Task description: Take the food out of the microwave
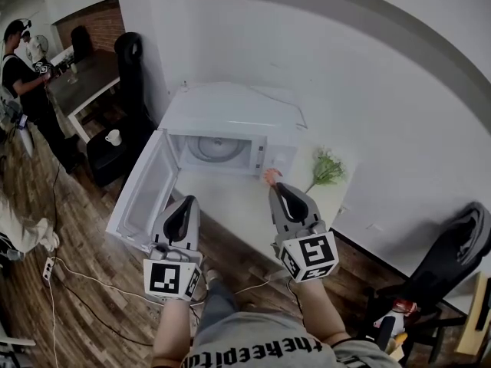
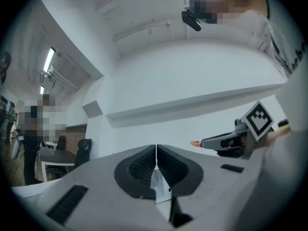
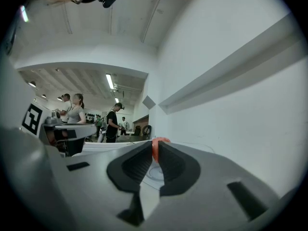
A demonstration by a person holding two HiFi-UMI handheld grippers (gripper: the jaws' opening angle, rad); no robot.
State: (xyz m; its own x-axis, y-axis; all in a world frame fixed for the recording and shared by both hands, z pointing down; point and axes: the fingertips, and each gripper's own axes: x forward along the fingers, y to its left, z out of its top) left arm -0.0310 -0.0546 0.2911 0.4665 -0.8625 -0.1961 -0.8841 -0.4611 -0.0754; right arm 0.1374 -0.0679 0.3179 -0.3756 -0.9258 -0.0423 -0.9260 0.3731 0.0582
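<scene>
White microwave [image 1: 230, 106] in the head view sits on a pale surface [image 1: 230, 209] with its door [image 1: 149, 190] swung fully out to the left. Its turntable [image 1: 219, 150] looks bare. The food [image 1: 269, 177], a small orange-pink piece, is outside the cavity, just in front of the opening, pinched at the tip of the right tongs [image 1: 272, 186] above the surface. The left tongs [image 1: 189, 202] hover beside the door and carry nothing, probably held there to be ready to push it shut. A green plant [image 1: 328, 167] stands near the wall to the right.

From the left gripper view, the left tongs [image 2: 156, 150] are drawn together with nothing between their pads. The right tongs [image 2: 202, 143] reach in from the right, the orange piece [image 2: 195, 143] showing at their tip.

From the right gripper view, the right tongs [image 3: 156, 150] stand narrow, pressed on the food [image 3: 157, 143] from both sides. They grip at the very tips, which I judge keeps the piece clear of the surface while it is carried.
</scene>
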